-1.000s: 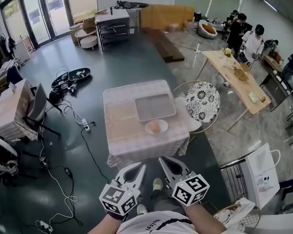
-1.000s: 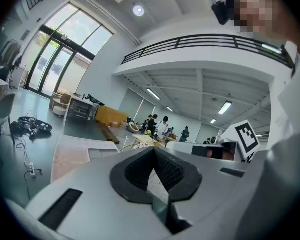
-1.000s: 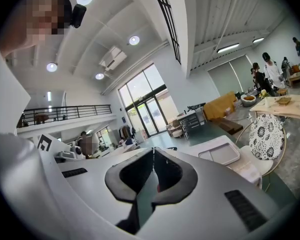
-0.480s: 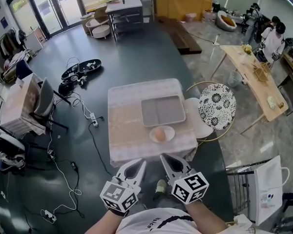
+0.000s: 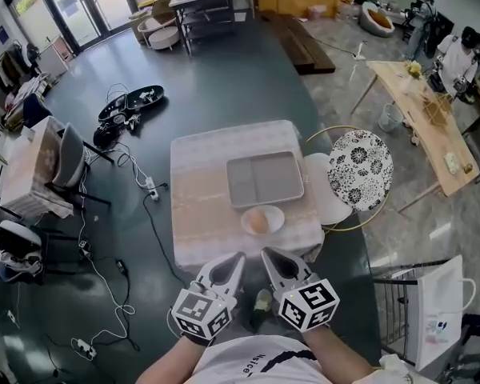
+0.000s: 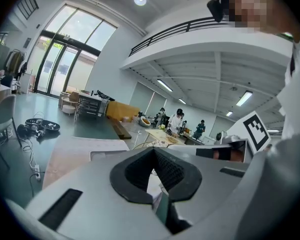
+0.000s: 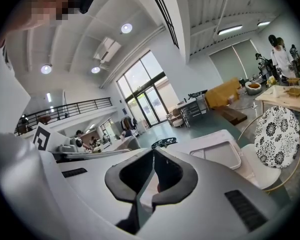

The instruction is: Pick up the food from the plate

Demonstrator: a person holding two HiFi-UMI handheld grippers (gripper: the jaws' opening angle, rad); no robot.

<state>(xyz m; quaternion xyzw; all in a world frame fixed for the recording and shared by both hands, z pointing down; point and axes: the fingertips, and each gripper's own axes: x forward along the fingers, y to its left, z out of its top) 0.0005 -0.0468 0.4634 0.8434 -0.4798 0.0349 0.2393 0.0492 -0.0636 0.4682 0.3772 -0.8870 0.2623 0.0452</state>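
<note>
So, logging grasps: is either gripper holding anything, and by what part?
Nothing. Left gripper and right gripper are shut, empty; the food lies on the plate.

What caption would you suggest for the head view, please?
Left gripper and right gripper, both shut and empty, short of a table holding food on a plate beside a tray.

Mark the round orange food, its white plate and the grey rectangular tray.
Round orange food (image 5: 258,221), head view, its top.
White plate (image 5: 278,216), head view, right rim.
Grey rectangular tray (image 5: 265,179), head view, centre.
</note>
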